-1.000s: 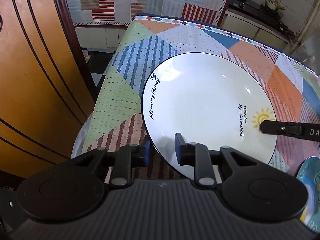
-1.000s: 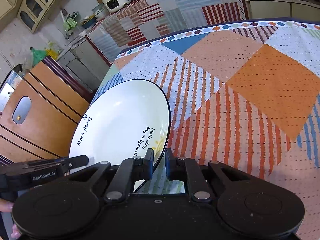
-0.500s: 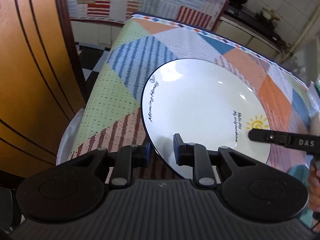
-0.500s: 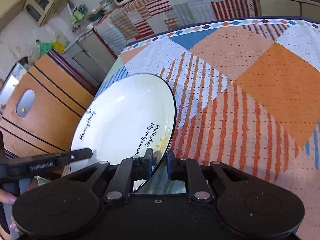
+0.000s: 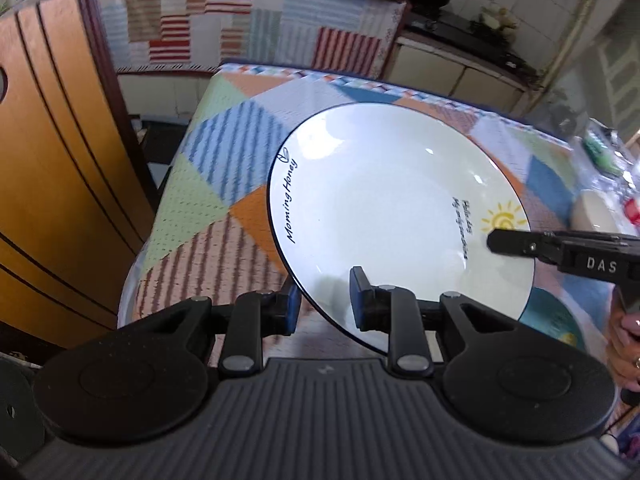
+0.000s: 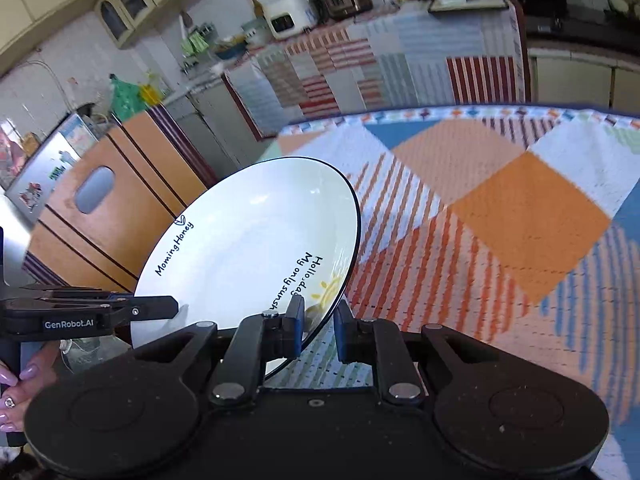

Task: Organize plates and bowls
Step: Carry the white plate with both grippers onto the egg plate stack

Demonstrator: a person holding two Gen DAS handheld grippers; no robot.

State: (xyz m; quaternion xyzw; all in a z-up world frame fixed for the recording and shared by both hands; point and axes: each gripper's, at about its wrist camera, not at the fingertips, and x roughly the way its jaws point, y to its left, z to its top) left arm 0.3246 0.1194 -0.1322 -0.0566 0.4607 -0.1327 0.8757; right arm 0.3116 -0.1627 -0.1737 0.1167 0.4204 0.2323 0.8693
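A large white plate (image 5: 384, 208) with a dark rim, a yellow sun and black lettering is held in the air above the table, tilted. My left gripper (image 5: 324, 304) is shut on its near left rim. My right gripper (image 6: 318, 326) is shut on the rim by the sun; the plate (image 6: 248, 252) fills the left of the right wrist view. The right gripper's finger (image 5: 520, 242) shows over the sun in the left wrist view. The left gripper's finger (image 6: 132, 312) shows at the left of the right wrist view.
The table wears a patchwork cloth (image 6: 500, 208). A teal patterned dish (image 5: 556, 320) lies under the plate's right edge. A cream bowl (image 5: 592, 212) and clutter sit at the far right. A wooden cabinet (image 5: 60, 184) stands left; a cloth-covered counter (image 5: 248, 36) stands behind.
The plate has risen off the cloth and both grippers have lifted with it; more of the kitchen behind comes into view.
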